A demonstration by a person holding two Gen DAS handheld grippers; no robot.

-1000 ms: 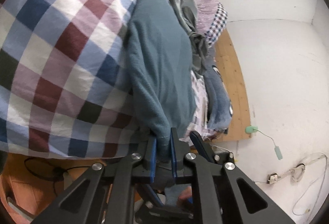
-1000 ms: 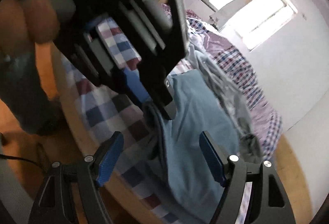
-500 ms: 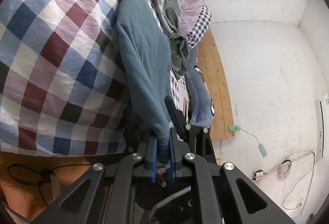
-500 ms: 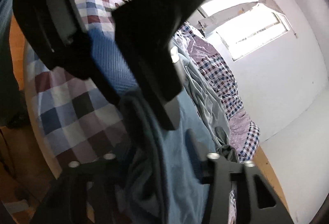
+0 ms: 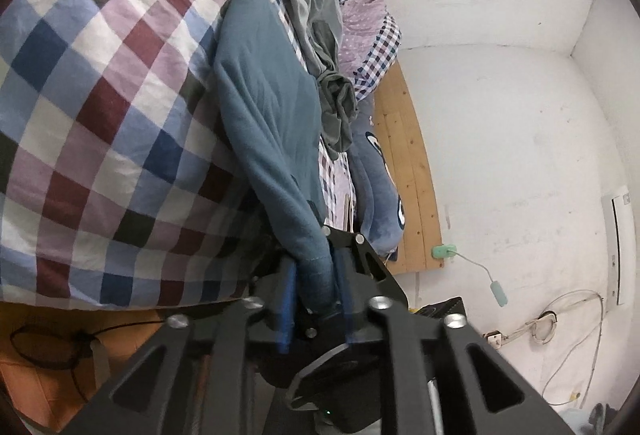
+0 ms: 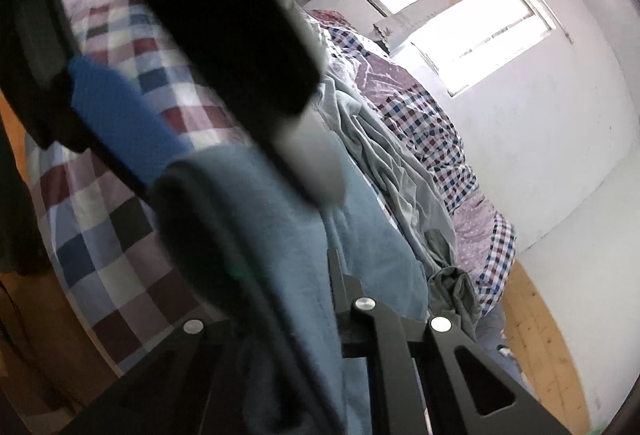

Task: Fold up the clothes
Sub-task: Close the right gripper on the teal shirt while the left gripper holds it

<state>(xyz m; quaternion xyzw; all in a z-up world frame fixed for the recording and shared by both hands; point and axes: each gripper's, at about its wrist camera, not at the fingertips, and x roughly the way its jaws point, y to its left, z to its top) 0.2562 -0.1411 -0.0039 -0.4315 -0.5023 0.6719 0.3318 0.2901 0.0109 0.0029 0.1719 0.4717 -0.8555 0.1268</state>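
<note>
A teal sweater (image 5: 264, 95) lies along the checked bed, one end hanging off the edge. That end drops between the blue pads (image 5: 286, 291) of my left gripper (image 5: 316, 275), whose jaws are opening and stand clear of the cloth. My right gripper (image 5: 356, 247) reaches in from beyond; its jaws are closing, pinching the same end. In the right wrist view the teal sweater (image 6: 360, 255) drapes over my right gripper (image 6: 296, 275), hiding its left finger. The left gripper (image 6: 120, 115) looms blurred just above it.
The checked duvet (image 5: 100, 95) covers the bed. A grey garment (image 5: 308, 15) and a blue plush cushion (image 5: 376, 187) lie past the sweater, beside a wooden board (image 5: 404, 155). Cables (image 5: 560, 315) trail by the white wall. A bright window (image 6: 480, 15) is behind.
The left pads, earlier clamped on the sweater's end, have spread apart. The right gripper has come in close under the left one and shut from wide open onto the same cloth.
</note>
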